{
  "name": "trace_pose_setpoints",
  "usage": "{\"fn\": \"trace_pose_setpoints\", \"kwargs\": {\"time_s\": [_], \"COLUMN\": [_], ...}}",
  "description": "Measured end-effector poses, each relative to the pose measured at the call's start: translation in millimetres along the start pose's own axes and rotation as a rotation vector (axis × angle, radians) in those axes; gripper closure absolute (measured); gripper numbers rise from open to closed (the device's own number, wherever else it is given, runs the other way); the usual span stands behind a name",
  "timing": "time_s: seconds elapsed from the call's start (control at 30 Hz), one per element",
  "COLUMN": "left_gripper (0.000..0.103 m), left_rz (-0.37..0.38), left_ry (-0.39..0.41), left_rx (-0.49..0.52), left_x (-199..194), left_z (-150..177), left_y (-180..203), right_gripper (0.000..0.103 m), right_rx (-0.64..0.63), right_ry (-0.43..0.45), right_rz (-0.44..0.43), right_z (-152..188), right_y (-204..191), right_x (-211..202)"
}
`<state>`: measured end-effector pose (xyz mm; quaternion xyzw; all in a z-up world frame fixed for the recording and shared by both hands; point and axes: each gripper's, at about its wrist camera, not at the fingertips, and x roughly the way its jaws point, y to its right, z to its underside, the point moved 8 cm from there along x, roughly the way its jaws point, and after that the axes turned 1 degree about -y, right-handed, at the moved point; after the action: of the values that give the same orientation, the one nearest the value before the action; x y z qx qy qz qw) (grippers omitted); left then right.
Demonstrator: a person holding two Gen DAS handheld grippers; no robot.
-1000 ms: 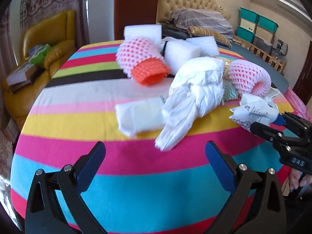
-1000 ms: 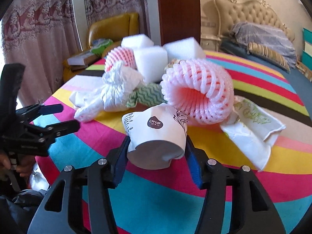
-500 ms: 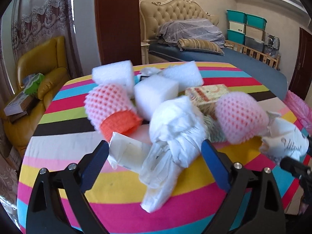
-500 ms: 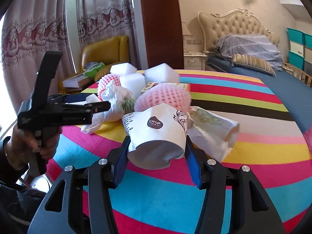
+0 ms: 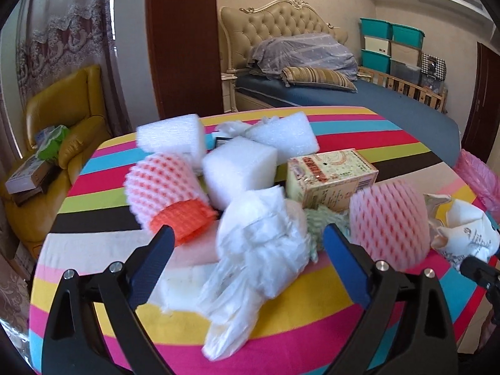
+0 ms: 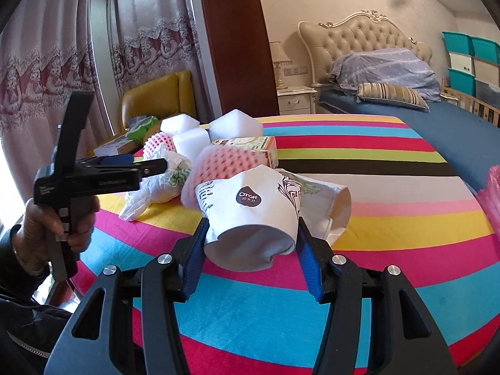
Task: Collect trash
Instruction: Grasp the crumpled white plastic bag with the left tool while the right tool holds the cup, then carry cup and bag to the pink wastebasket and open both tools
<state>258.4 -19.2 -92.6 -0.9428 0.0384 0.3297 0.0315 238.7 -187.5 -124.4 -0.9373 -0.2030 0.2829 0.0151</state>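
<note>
Between the blue finger pads (image 6: 307, 259) sits a white paper cup (image 6: 250, 215) with a brown logo and dark scrollwork. Beyond the fingers lie pink mesh foam sleeves (image 5: 387, 222), white foam blocks (image 5: 239, 172), and a multicolour striped tablecloth (image 6: 390, 218).

Black-framed left gripper (image 5: 247, 256) and right gripper (image 6: 251, 253) with blue pads, silver screws; a dark sleeve (image 6: 18, 281) at the wrist.

The pink net sleeve (image 5: 165, 190) and white bag (image 5: 259, 250) are motion-blurred. The bag hides most of the flat white packet (image 5: 178, 284) and green wrapper (image 5: 325, 218). The cup's (image 6: 250, 212) mouth covers the pink sleeve (image 6: 225, 162) behind it.
</note>
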Motion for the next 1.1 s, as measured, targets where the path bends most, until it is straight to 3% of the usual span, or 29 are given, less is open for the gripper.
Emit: {"fn": "trace_pose_setpoints", "kwargs": {"time_s": [0.13,0.2,0.3,0.5,0.77,0.93,1.1], "left_gripper": [0.031,0.053,0.066,0.069,0.068,0.068,0.068], "left_rz": [0.023,0.029,0.048,0.039,0.140,0.229,0.298], "left_ry": [-0.022,-0.052,-0.043,0.048,0.158,0.160,0.156], "left_rx": [0.001,-0.010,-0.044,-0.074,-0.113,-0.107,-0.012], "left_x": [19.8,31.4,30.0,-2.9,-58.5,-76.7,-81.0], "left_z": [-2.4,-1.0,2.7,-8.5,-42.7,-50.9,-55.5], "left_y": [12.9,14.6,9.4,-3.1,-1.4,23.7,84.0], "right_gripper": [0.051,0.051,0.051,0.051,0.051,0.051,0.051], "right_rx": [0.011,0.012,0.022,0.035,0.054,0.051,0.084], "right_ry": [0.006,0.006,0.003,0.024,0.090,0.135,0.168], "right_rz": [0.004,0.006,0.005,0.001,0.032,0.085,0.173], "right_z": [1.6,2.3,3.6,-0.2,-19.0,-29.9,-30.7], "right_y": [5.0,5.5,7.9,7.8,22.5,40.7,80.1], "right_x": [-4.6,-5.1,-3.8,-5.7,-25.2,-43.8,-68.7]}}
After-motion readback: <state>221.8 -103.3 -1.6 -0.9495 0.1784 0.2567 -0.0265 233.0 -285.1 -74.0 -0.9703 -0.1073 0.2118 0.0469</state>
